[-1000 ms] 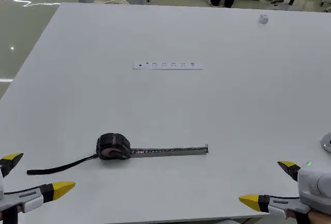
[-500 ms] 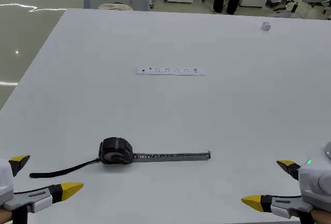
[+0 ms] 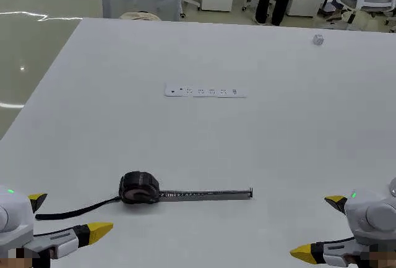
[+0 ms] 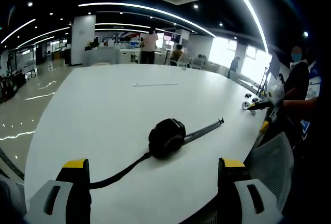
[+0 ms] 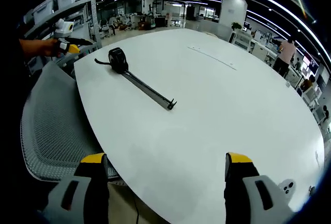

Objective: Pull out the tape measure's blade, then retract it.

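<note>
While the head view shows the tape measure (image 3: 138,188) side-on, near the front edge of the white table (image 3: 260,138), we read its depth from the gripper views. The case rests on the table with the blade (image 3: 207,194) drawn out flat to the right and a black strap (image 3: 74,208) trailing left.

The left gripper (image 3: 69,214) hovers near the strap's end, jaws apart, holding nothing. The right gripper (image 3: 318,228) hovers well apart from the blade's hook, jaws likewise spread and empty.

The left gripper view looks straight at the case between its two yellow tips — strap toward us, blade running away to the right. The right gripper view looks along the blade from the hook end and adds a grey mesh chair seat (image 5: 51,125) beside the table's near edge.

The head view adds a power strip (image 3: 205,91) at mid-table and a small object (image 3: 318,39) near the far edge — both well apart from the tape. Bare tabletop surrounds the tape on all sides.
</note>
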